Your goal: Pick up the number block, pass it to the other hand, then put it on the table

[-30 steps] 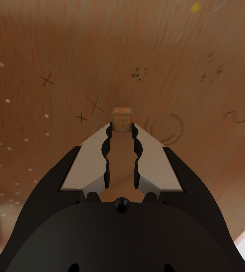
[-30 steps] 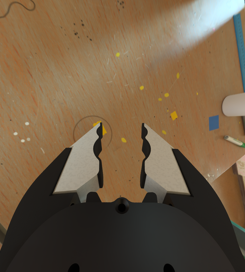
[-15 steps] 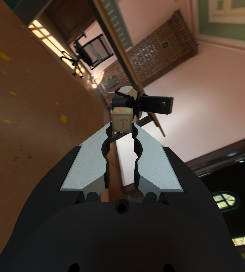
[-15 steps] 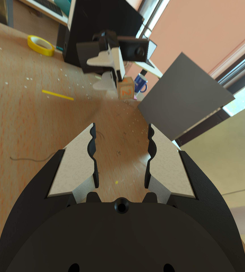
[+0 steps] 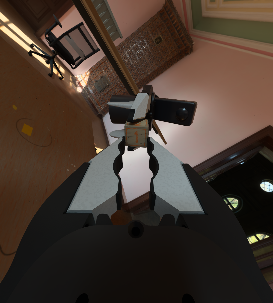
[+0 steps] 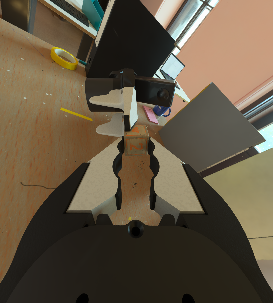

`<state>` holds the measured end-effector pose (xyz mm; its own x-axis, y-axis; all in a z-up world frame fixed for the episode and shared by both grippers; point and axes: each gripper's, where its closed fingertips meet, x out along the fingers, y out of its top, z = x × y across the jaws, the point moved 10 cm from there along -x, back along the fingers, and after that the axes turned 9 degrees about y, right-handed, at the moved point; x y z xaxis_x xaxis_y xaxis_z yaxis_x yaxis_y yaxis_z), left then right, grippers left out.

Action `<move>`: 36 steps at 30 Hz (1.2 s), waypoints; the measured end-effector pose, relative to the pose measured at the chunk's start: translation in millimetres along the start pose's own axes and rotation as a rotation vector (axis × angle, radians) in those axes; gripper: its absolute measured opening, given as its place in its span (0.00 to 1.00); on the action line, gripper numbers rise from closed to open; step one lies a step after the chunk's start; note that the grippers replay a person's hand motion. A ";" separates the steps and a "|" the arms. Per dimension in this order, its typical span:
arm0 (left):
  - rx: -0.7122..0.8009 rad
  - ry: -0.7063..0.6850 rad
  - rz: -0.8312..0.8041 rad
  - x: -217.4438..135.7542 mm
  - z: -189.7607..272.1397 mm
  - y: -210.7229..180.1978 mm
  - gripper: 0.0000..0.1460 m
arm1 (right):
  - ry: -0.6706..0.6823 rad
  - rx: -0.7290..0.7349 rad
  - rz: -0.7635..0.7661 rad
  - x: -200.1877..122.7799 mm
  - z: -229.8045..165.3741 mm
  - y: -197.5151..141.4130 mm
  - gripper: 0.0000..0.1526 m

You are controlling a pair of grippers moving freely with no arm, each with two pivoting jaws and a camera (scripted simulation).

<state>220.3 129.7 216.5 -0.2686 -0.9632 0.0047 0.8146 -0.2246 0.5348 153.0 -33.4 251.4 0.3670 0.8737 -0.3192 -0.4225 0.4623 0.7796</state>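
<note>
The number block [image 5: 136,136] is a small wooden cube with orange digits, held in the air above the wooden table [image 6: 26,139]. My left gripper [image 5: 135,139] is shut on it at the fingertips. My right gripper [image 6: 135,142] faces the left one and is shut on the same block [image 6: 135,146] across its other two sides. In the left wrist view the right gripper's fingers [image 5: 140,108] reach over and under the block. In the right wrist view the left gripper's fingers [image 6: 130,105] do the same.
On the table behind lie a yellow tape roll [image 6: 63,58], a yellow strip [image 6: 76,114], a pink pad [image 6: 150,114] and a blue mug [image 6: 161,109]. A black binder [image 6: 129,41] and a grey board [image 6: 211,126] stand nearby. An office chair [image 5: 63,44] is beyond.
Both grippers swung up from the table to face each other. The right gripper came in to the block the left one holds and closed its fingers on it.
</note>
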 end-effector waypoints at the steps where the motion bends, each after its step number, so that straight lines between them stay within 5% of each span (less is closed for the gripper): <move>1: 0.000 -0.006 0.006 1.8 -0.7 0.2 0.18 | -0.004 -0.002 -0.003 -1.7 0.2 -0.5 0.19; 4: 0.024 0.009 0.028 3.3 0.2 5.2 0.18 | -0.030 -0.006 -0.013 -10.2 2.7 -4.0 0.18; 6: 0.059 0.086 0.052 -3.5 3.5 10.3 0.34 | -0.047 0.016 -0.024 -23.6 7.2 -10.3 0.18; 10: 0.220 0.494 -0.002 -15.3 15.8 20.8 0.37 | -0.083 0.108 -0.093 -52.0 21.9 -32.3 0.18; 12: 0.306 0.693 -0.044 -17.2 23.1 23.6 0.34 | -0.090 0.172 -0.179 -64.6 29.3 -46.9 0.18; 16: 0.389 0.854 -0.064 -18.1 29.5 25.5 0.33 | -0.101 0.343 -0.397 -85.4 44.1 -85.0 0.18; 22: 0.541 1.140 -0.012 -17.8 31.2 14.3 0.44 | -0.099 0.654 -0.682 -108.4 65.4 -152.1 0.18; 28: 0.677 1.417 0.046 -9.9 33.4 0.2 0.46 | -0.111 0.902 -0.897 -98.1 96.9 -199.6 0.18; 36: 0.727 1.568 0.087 -8.5 35.7 -11.8 0.37 | 0.018 1.030 -0.890 -52.7 112.1 -215.9 0.18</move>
<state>194.6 145.8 240.3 0.8348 -0.2820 -0.4728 0.3005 -0.4862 0.8205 317.7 -196.2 160.2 0.1739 0.3470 -0.9216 0.7576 0.5507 0.3503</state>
